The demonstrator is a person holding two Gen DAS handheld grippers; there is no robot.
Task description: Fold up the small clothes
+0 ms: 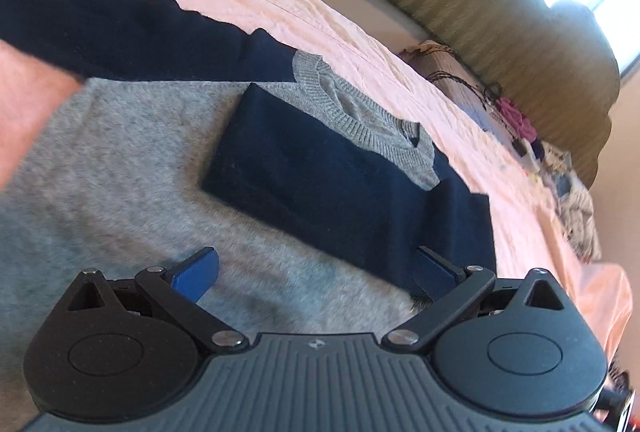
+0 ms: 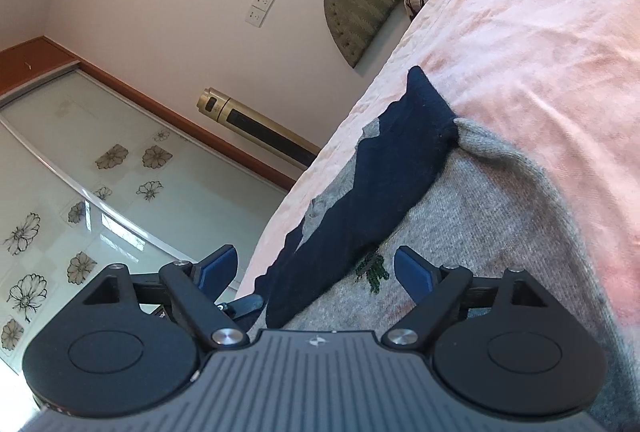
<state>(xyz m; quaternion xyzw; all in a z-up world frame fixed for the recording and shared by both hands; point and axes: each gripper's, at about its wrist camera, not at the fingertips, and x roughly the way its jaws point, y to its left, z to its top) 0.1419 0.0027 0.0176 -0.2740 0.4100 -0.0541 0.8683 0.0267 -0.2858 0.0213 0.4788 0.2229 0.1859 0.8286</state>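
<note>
The left wrist view shows the sweater (image 1: pixel 132 160) from above: one grey garment with navy sleeves, lying flat on the pink bedsheet (image 1: pixel 328 24). One navy sleeve (image 1: pixel 320 188) is folded across the chest just below the ribbed grey collar (image 1: pixel 360 120); the other sleeve (image 1: pixel 112 28) stretches out toward the upper left. Only this view shows the collar, the heap of mixed clothes (image 1: pixel 568 192) at the far edge of the bed, and a blurred pink patch at the left edge, which I cannot identify.

The right wrist view shows what the first does not: a small green embroidered motif (image 2: pixel 372 268) on the grey knit, the wall socket (image 2: pixel 260 8), a gold tower appliance (image 2: pixel 256 120) and flower-patterned glass panels (image 2: pixel 80 192). Both views show the green padded headboard (image 1: pixel 512 44).

Count: one sweater, two sleeves, two grippers, four blue finger pads.

The left gripper (image 1: pixel 316 272) is angled down over the sweater, rolled so the bed slopes across the frame; its jaws are spread wide, with nothing pinched. The right gripper (image 2: pixel 316 268) lies nearly level at the bed's edge, strongly rolled; its jaws stand wide apart, with a navy sleeve lying between them but not gripped.
</note>
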